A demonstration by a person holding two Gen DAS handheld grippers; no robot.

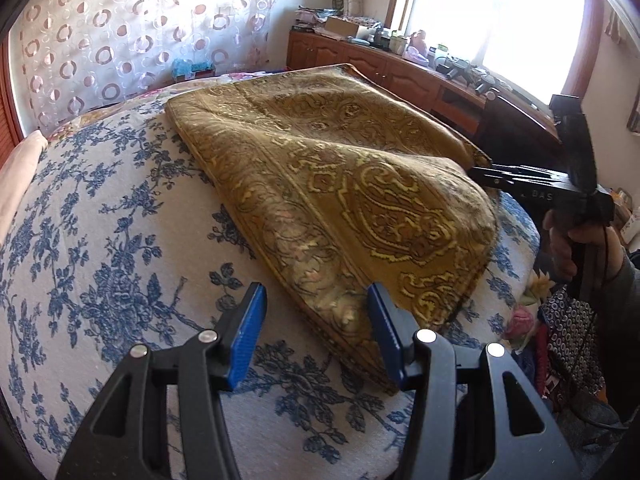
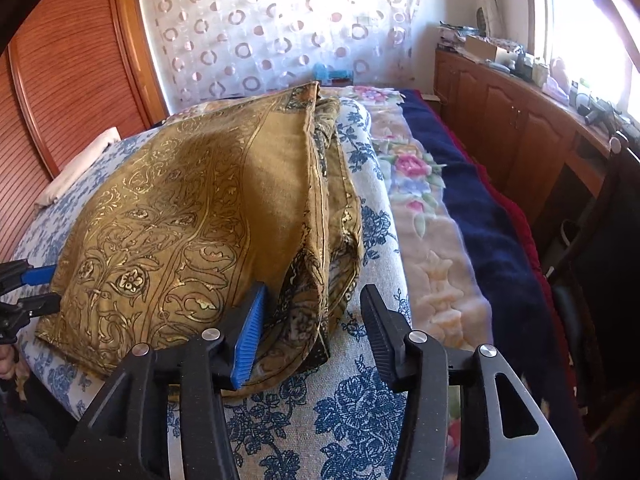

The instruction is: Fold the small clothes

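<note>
Fingers of the left gripper stand about half open, blue pads apart, nothing pinched; the near corner of the gold paisley cloth lies between and just under them, lower centre of the left wrist view. Right gripper likewise stands open and holds nothing: its left pad touches or nearly touches the folded edge of the cloth, its other finger is over bare bedcover.

Cloth lies on the blue floral bedcover, centre of both views, doubled over, the upper layer puffed and not flat.

Step, by judgement: one fold laid and let go; smoothing or a second fold comes next. Next move calls for both grippers to take matching corners along the near edge and carry them across level.

Edges: layered hems show at centre of the right wrist view, not quite aligned, though distortion makes this uncertain. Open bedcover at left of the left wrist view; a flowered blanket and wooden cabinets crowd the right.
</note>
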